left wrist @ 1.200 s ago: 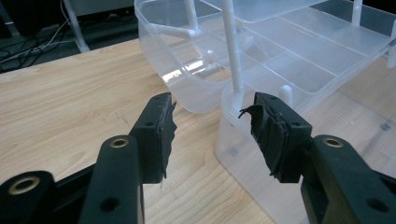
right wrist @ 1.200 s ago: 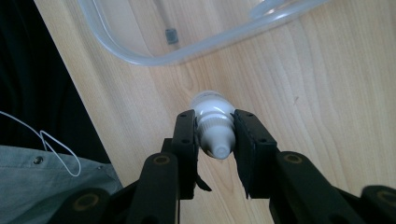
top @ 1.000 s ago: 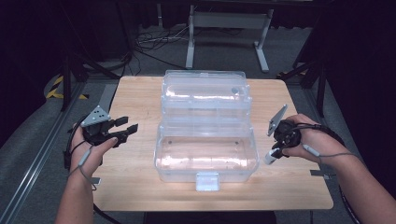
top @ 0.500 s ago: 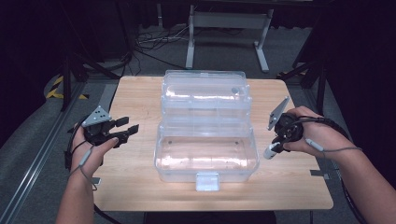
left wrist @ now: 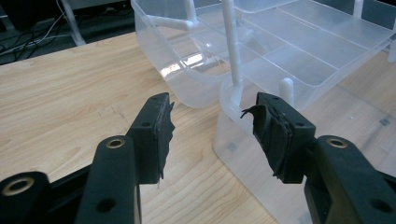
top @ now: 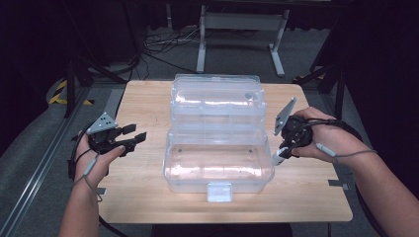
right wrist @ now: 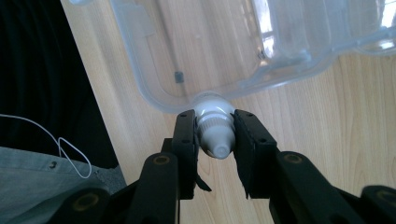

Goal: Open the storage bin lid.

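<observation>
A clear plastic toolbox [top: 217, 165] stands open in the middle of the wooden table [top: 143, 98], its tray section [top: 216, 98] folded back behind it. My left gripper [top: 135, 134] hovers open just left of the box, nothing between its jaws; in the left gripper view [left wrist: 210, 126] the box's near corner [left wrist: 233, 144] lies right ahead. My right gripper [top: 282, 150] is at the box's right side, shut on a small white bottle [top: 278, 158]. In the right gripper view [right wrist: 215, 119] the bottle [right wrist: 215, 135] sits between the pads, its ribbed cap pointing back at the camera.
The box's front latch [top: 219, 191] hangs near the table's front edge. Bare wood lies left and right of the box. Metal stand legs [top: 242, 29] and cables stand on the floor beyond the table. A grey garment [right wrist: 42, 177] shows below the table edge.
My right gripper has risen a little with the white bottle and drifted slightly toward the box. The left gripper has stayed where it was.
</observation>
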Tool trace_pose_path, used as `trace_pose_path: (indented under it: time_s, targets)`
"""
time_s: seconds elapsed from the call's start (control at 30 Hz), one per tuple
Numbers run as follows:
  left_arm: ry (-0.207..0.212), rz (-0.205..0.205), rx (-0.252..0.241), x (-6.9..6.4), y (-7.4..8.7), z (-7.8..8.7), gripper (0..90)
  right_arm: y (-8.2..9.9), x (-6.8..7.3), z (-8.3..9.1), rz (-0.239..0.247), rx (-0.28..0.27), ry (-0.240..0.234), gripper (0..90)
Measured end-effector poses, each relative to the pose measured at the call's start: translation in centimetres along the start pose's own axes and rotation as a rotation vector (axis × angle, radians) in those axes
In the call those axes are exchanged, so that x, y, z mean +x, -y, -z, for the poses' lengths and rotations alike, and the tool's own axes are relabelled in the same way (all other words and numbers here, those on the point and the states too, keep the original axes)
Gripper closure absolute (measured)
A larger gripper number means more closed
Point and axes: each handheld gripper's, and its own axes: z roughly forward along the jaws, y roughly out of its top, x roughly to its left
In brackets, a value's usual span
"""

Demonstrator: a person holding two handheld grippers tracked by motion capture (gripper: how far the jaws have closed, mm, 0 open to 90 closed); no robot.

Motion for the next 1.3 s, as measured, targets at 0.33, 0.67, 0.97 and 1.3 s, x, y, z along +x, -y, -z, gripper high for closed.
trace_pose_path:
  time_s: [0.33, 0.67, 0.97, 1.3]
  targets:
    - [-0.001, 0.001, -0.002, 0.0, 0.0, 0.1, 47.3, -2.1, 0.8, -0.6, 0.046, 0.018, -0.016, 71.5]
    - [0.001, 0.000, 0.003, 0.0, 0.1, 0.2, 47.1, -3.2, 0.9, -2.1, 0.081, 0.036, -0.040, 71.5]
    - [-0.001, -0.002, 0.007, 0.0, 0.2, 0.3, 46.9, -3.8, 1.0, -4.1, 0.092, 0.083, -0.061, 71.5]
    - [0.000, -0.003, 0.014, -0.1, 0.2, 0.1, 46.8, -4.0, 1.1, -5.9, 0.099, 0.129, -0.071, 71.5]
